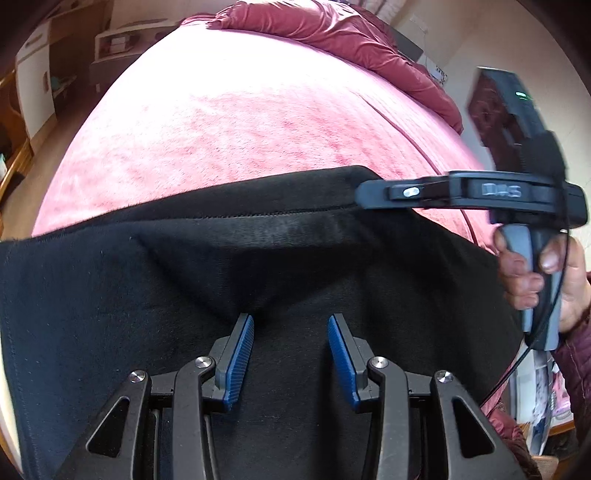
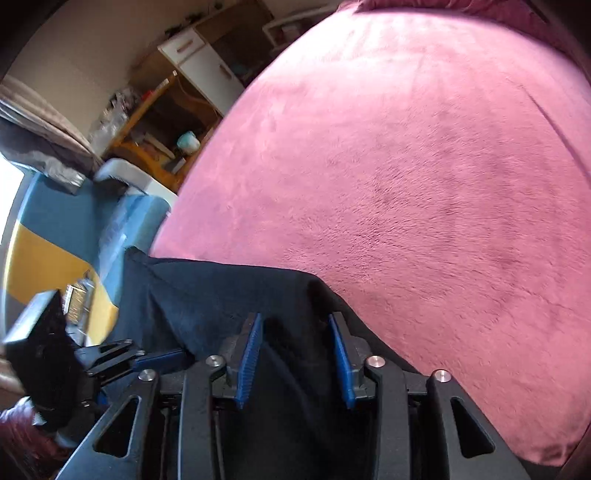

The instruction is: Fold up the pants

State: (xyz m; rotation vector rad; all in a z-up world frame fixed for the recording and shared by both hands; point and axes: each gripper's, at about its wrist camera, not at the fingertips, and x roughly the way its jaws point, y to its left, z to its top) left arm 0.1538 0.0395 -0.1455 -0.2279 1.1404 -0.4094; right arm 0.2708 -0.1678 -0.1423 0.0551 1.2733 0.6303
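Black pants (image 1: 184, 280) lie spread across the near part of a pink bed cover (image 1: 240, 122). My left gripper (image 1: 291, 325) is open, its blue pads just above the black cloth with a fold peak between them. My right gripper (image 1: 364, 194) shows at the right of the left wrist view, its tip at the pants' far hem corner, a hand on its handle. In the right wrist view the right gripper (image 2: 295, 325) is open over the pants (image 2: 221, 295), cloth bunched between the blue fingers. The left gripper (image 2: 162, 358) shows at the lower left.
A bunched dark red duvet (image 1: 351, 33) lies along the far side of the bed. A white cabinet and wooden shelves (image 2: 177, 107) stand beyond the bed's left edge. A blue and yellow surface (image 2: 55, 236) is at the left.
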